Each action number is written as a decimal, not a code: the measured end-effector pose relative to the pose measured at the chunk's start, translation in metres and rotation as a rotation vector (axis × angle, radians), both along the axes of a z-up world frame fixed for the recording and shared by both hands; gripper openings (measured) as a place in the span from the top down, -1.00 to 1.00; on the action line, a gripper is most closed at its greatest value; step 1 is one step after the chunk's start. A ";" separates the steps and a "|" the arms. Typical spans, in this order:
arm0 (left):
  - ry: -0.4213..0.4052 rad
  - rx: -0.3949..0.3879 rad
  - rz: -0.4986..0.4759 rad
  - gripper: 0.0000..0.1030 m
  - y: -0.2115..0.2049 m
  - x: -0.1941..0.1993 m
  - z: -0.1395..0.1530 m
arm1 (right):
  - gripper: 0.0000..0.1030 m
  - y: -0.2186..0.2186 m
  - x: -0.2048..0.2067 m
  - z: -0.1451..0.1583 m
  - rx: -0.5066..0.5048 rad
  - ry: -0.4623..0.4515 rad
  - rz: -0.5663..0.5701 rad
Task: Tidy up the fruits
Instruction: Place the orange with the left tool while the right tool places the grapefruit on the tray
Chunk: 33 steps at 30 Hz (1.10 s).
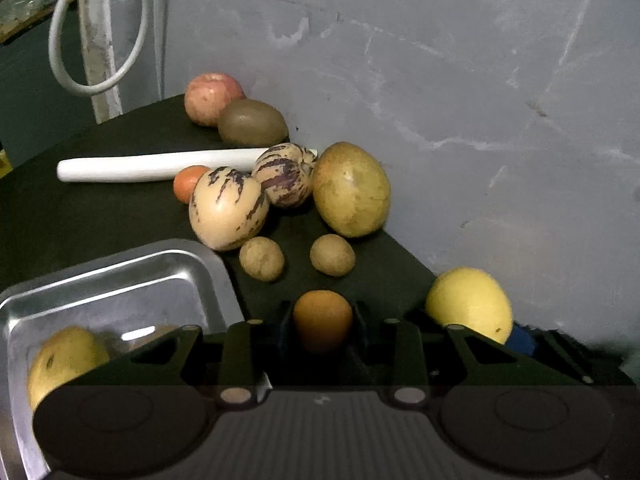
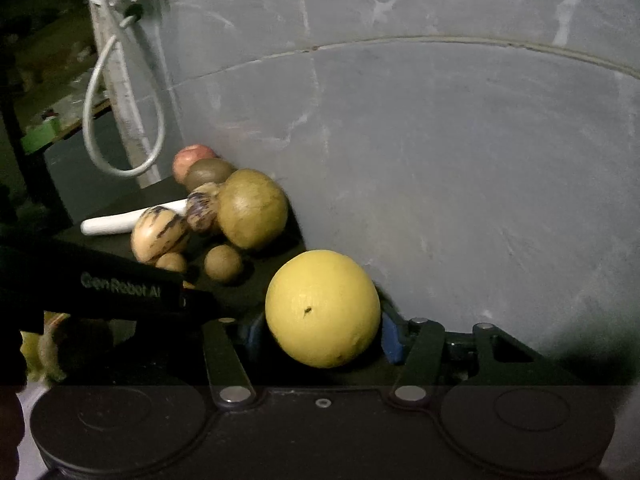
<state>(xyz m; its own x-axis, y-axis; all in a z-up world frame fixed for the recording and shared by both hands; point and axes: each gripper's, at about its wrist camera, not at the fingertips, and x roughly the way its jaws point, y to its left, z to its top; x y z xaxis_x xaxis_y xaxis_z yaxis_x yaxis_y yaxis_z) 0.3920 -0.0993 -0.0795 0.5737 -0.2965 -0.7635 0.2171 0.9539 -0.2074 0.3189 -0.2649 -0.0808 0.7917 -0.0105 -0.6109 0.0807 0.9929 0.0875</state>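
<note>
My left gripper (image 1: 322, 320) is shut on a small orange (image 1: 322, 322) low over the dark table. My right gripper (image 2: 320, 330) is shut on a large yellow lemon-like fruit (image 2: 322, 314), which also shows in the left wrist view (image 1: 470, 304). A metal tray (image 1: 120, 280) at lower left holds a yellow fruit (image 1: 64, 360). Ahead lie two small brown fruits (image 1: 262, 259), (image 1: 332, 255), two striped pepino melons (image 1: 228, 208), (image 1: 284, 176), a big green-yellow fruit (image 1: 351, 190), a tangerine (image 1: 188, 182), a kiwi (image 1: 253, 122) and an apple (image 1: 212, 96).
A white stick (image 1: 160, 164) lies across the table behind the fruit pile. A grey wall (image 1: 440, 100) stands close on the right. A white cable loop (image 1: 96, 40) hangs at the far left. The left gripper's body (image 2: 120, 288) crosses the right wrist view.
</note>
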 end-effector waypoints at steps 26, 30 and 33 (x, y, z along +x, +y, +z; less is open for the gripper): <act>-0.008 -0.140 0.417 0.33 0.119 -0.125 0.014 | -0.10 0.083 -0.055 0.031 -0.028 0.004 0.454; -0.003 -0.136 0.458 0.33 0.133 -0.128 0.009 | -0.10 0.095 -0.059 0.027 -0.040 0.011 0.519; 0.012 -0.142 0.474 0.33 0.138 -0.127 0.003 | -0.10 0.102 -0.060 0.023 -0.047 0.030 0.559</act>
